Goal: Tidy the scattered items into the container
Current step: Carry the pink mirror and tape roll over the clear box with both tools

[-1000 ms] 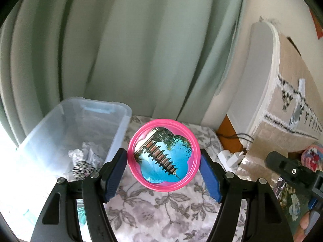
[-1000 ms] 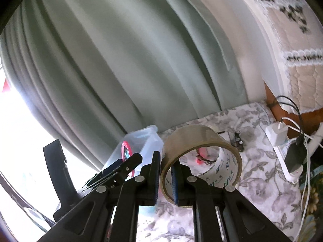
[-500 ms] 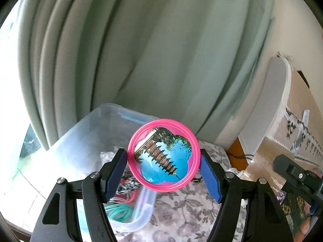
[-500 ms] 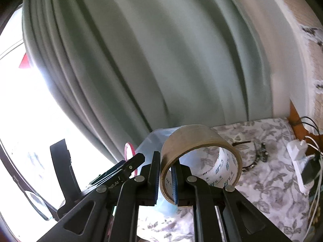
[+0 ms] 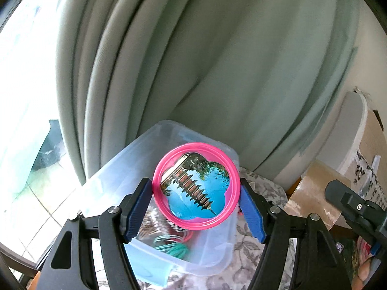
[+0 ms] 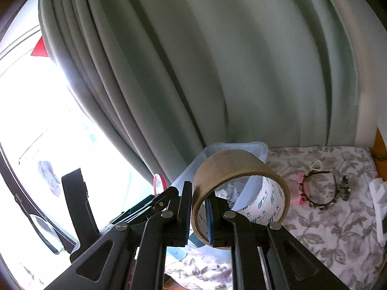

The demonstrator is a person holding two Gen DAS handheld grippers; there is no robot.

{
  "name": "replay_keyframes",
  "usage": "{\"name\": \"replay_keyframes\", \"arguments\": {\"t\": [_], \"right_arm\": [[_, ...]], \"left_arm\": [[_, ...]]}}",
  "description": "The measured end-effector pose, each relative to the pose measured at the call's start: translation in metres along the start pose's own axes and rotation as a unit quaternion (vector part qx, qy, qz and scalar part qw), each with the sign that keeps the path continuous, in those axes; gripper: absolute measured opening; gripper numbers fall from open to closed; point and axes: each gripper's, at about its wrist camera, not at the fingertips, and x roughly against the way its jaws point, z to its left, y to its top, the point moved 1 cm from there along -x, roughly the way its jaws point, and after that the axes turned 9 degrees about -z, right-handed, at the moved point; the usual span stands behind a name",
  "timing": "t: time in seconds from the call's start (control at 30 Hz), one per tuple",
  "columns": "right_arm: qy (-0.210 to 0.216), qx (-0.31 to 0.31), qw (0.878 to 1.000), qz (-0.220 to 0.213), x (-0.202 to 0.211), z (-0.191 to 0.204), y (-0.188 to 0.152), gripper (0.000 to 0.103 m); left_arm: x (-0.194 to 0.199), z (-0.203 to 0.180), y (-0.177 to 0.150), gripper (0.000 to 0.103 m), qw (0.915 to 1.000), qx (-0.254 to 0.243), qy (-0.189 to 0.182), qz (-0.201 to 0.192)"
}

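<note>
Green curtains are hanging behind a floral-clothed surface (image 6: 333, 229) where both tools are carrying items toward the clear container (image 5: 193, 256).

Left tool (image 5: 196, 207) is clamping the pink round mirror (image 5: 196, 185) by its rim, directly above the container; right tool (image 6: 198, 213) is pinching the tape roll (image 6: 238, 193) wall, container just ahead, a beaded headband (image 6: 324, 189) lying beyond to its right.

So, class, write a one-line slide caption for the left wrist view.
Left gripper carries a round pink mirror above the clear plastic container.
</note>
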Motion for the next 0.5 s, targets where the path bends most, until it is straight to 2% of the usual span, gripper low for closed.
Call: {"name": "replay_keyframes", "arguments": {"t": [0.5], "right_arm": [[0.011,0.015,0.999,0.049,-0.065,0.010,-0.016,0.012]], "left_arm": [[-0.022,0.040,-0.005,0.072,0.9991,0.037,0.019,0.013]]}}
